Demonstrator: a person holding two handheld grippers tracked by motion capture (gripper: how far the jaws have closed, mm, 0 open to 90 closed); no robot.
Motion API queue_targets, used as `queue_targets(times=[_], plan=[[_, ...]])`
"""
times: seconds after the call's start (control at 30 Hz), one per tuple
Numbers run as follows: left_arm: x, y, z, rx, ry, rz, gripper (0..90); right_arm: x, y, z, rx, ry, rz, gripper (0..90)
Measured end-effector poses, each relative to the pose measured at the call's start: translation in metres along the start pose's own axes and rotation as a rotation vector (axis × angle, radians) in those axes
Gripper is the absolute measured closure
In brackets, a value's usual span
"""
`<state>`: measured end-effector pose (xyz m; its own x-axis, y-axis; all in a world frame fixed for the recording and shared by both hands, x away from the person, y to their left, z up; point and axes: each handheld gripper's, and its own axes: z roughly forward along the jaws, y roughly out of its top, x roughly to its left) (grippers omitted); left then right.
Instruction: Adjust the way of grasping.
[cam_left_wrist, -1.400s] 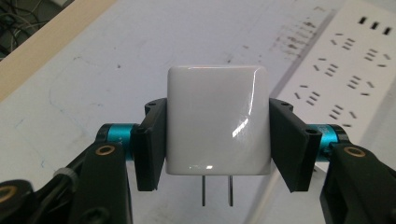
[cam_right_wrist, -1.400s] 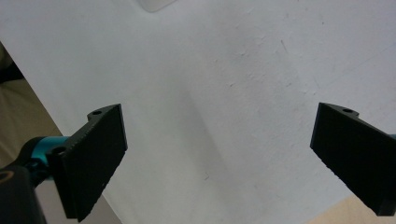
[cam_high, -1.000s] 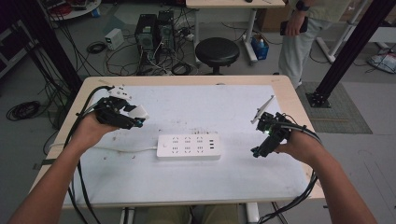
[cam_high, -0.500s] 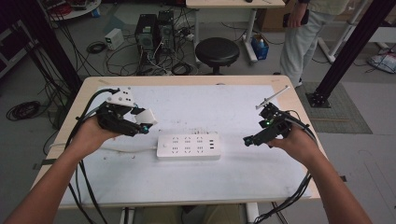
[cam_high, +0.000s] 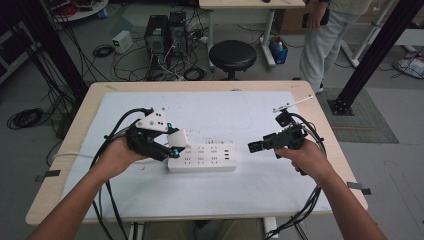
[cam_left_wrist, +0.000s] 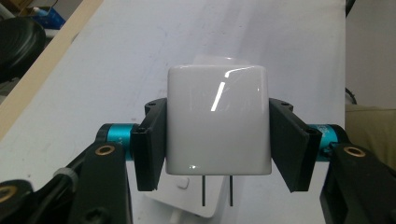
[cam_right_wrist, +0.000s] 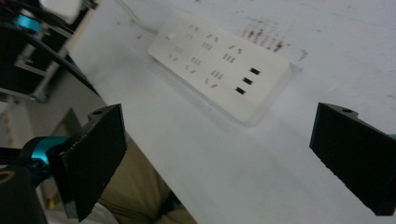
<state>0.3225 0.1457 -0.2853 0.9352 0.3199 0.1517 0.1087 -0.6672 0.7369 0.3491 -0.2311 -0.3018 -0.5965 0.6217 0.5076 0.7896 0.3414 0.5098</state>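
Two prongs pointing down from the charger (cam_left_wrist: 218, 119) clamped in the left gripper (cam_high: 172, 145), poised over the strip's (cam_high: 202, 157) left end for plugging; right gripper (cam_high: 256, 146) wide open, empty, near the strip's right end.

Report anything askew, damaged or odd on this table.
Nothing stands out. The power strip lies flat and square on the white mat; the left gripper holds the white plug adapter level, prongs straight. Faint smudges mark the mat.

The table (cam_high: 320, 200) carries one white power strip (cam_high: 202, 158). One white plug adapter (cam_left_wrist: 218, 125) shows two metal prongs (cam_left_wrist: 204, 189). Two grippers are present, left (cam_high: 167, 147) and right (cam_high: 256, 146).
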Motion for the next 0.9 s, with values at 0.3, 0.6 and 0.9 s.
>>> queue_targets(times=[0.3,0.6,0.9], plan=[[-0.012,0.013,0.018,-0.026,-0.041,0.054,42.5,0.007,-0.002,0.008,-0.023,0.100,0.069,3.6],[-0.022,0.020,0.033,-0.043,-0.078,0.086,42.5,0.020,0.003,0.025,-0.012,0.210,0.132,3.8],[-0.030,0.028,0.046,-0.055,-0.096,0.113,42.5,0.035,0.012,0.043,0.007,0.270,0.142,5.2]])
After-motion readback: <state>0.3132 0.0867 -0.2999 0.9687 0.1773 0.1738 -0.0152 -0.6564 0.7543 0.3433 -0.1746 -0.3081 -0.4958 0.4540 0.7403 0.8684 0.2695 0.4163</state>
